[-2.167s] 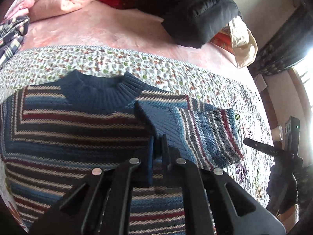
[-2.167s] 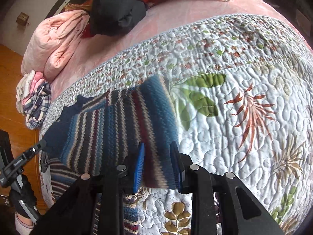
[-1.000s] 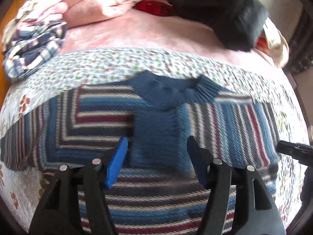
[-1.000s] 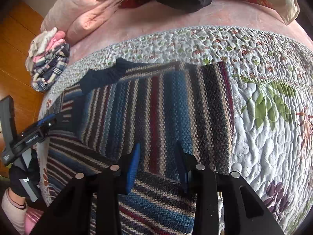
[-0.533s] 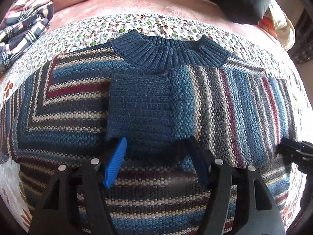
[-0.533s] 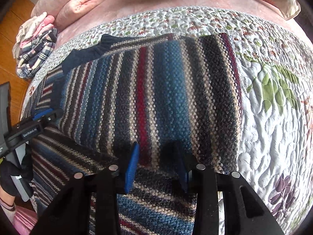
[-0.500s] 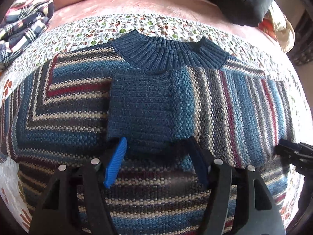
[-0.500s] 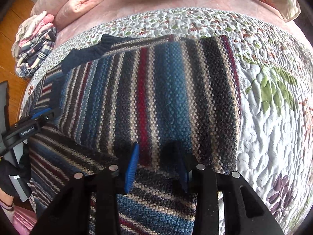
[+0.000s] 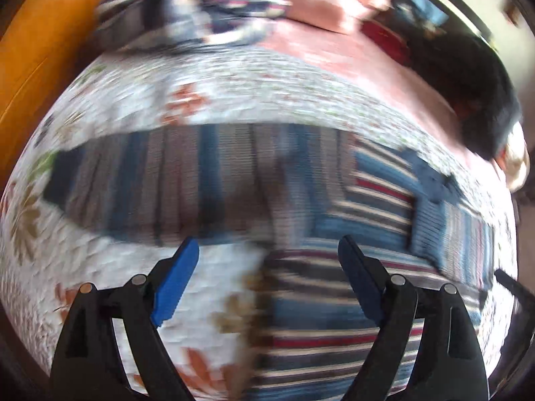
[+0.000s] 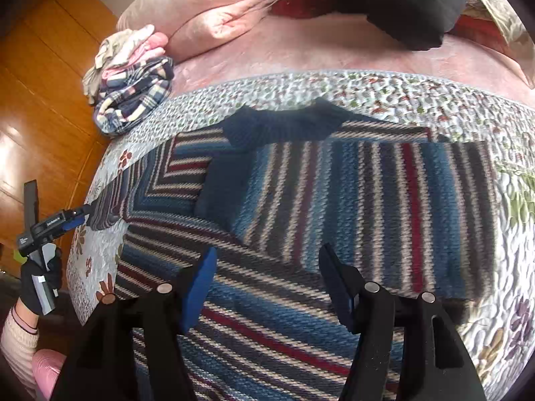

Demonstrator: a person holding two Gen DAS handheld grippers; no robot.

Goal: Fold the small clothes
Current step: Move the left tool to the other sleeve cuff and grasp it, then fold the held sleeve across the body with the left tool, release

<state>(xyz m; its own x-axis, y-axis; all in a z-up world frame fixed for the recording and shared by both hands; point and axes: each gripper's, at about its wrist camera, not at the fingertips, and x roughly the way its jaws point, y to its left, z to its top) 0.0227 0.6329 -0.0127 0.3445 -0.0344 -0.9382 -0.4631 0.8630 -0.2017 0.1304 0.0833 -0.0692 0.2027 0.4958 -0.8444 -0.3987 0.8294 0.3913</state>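
Sunlight is falling across a bed covered by a floral quilted bedspread (image 10: 394, 97), with orange wooden flooring (image 10: 46, 77) showing beside it. Both grippers are hanging over it with their jaws spread wide and nothing between them. The right gripper (image 10: 267, 284) is hovering above the body of a small striped knit sweater (image 10: 334, 207), which is lying flat on the bedspread with its navy ribbed collar (image 10: 284, 123) pointing toward the pillows. One sleeve (image 10: 384, 200) is lying folded across the chest, its navy cuff (image 10: 224, 187) resting just below the collar. The left gripper (image 9: 267, 280) is hanging over the sweater's other edge, one blue-padded fingertip above bare bedspread and the other above the striped knit; its view is badly smeared, but the other sleeve (image 9: 174, 180) is showing stretched out sideways and unfolded across the bedspread. In the right wrist view that left gripper (image 10: 80, 219) is appearing at the far side of the sweater, just beside that outstretched sleeve, held by a hand in a black glove (image 10: 40, 280) with a cream knitted cuff behind it. Farther up the bed, a plaid garment (image 10: 133, 97) is sitting bundled with some pale clothes near the bedspread's edge, a pink comforter (image 10: 214, 10) is bunching up behind them, and a black padded jacket (image 10: 411, 3) is lying on the pink sheet (image 10: 301, 53) well apart from the sweater.
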